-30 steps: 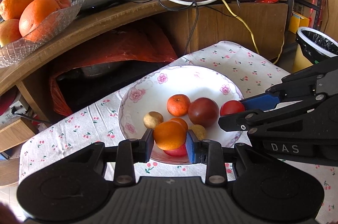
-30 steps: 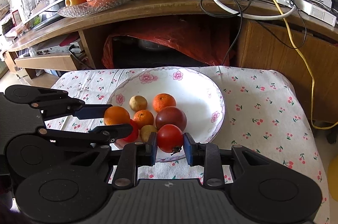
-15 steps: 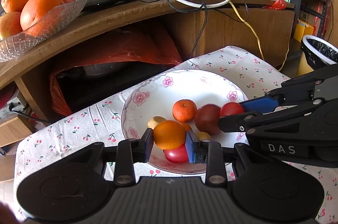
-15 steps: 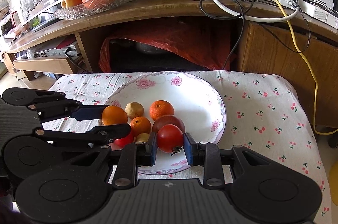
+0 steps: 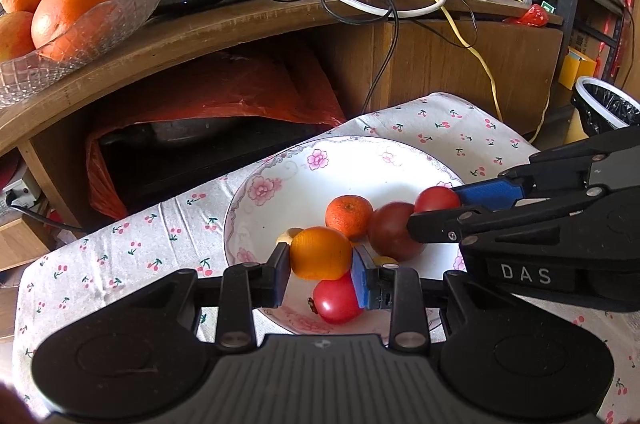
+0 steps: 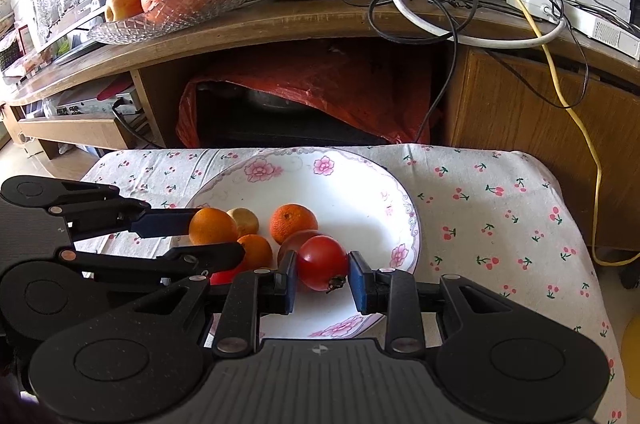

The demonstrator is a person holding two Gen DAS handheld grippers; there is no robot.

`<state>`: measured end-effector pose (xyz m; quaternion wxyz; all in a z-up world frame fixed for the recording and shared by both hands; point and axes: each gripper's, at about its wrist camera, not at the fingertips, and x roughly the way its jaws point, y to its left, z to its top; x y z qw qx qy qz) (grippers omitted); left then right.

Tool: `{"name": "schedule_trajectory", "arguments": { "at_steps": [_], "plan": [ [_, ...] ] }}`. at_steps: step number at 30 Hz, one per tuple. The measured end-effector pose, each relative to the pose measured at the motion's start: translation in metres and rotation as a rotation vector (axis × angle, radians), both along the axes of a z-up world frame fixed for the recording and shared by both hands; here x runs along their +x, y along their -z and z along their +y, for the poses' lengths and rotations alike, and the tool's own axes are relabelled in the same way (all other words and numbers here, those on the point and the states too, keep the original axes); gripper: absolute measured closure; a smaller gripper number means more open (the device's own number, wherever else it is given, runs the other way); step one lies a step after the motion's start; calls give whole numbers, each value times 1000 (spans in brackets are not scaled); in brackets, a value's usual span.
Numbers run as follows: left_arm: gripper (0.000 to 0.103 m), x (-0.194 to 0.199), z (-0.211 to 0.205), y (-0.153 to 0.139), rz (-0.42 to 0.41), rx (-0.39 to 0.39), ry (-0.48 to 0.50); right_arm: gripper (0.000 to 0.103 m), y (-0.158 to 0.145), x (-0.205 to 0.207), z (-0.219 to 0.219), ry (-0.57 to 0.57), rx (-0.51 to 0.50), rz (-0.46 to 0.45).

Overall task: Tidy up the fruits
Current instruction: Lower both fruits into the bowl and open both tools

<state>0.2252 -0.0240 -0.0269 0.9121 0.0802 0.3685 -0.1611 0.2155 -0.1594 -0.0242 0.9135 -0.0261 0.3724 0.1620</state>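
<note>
My left gripper (image 5: 320, 274) is shut on an orange (image 5: 321, 253) and holds it above the near side of a white flowered plate (image 5: 296, 180). My right gripper (image 6: 322, 282) is shut on a red tomato (image 6: 322, 262) above the same plate (image 6: 360, 184). On the plate lie a mandarin (image 5: 349, 217), a dark red fruit (image 5: 390, 231), a second red tomato (image 5: 336, 298) and a small yellowish fruit (image 6: 245, 221). The right gripper shows in the left wrist view (image 5: 436, 208), the left gripper in the right wrist view (image 6: 216, 232).
The plate stands on a cherry-print cloth (image 6: 500, 208). Behind it a wooden shelf (image 6: 320, 20) carries a glass dish (image 6: 180, 12) of oranges and apples, a router and tangled cables. A red bag (image 5: 224, 96) fills the space under the shelf. A lined bin (image 5: 604, 104) stands at right.
Both grippers have risen and drawn back from the plate, each still holding its fruit. The second red tomato under the orange has come into view.
</note>
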Motion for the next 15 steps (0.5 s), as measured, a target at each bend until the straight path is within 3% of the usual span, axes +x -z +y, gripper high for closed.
{"name": "schedule_trajectory", "arguments": {
  "at_steps": [15],
  "plan": [
    [62, 3, 2, 1, -3, -6, -12, 75, 2, 5, 0, -3, 4, -15]
  ]
}}
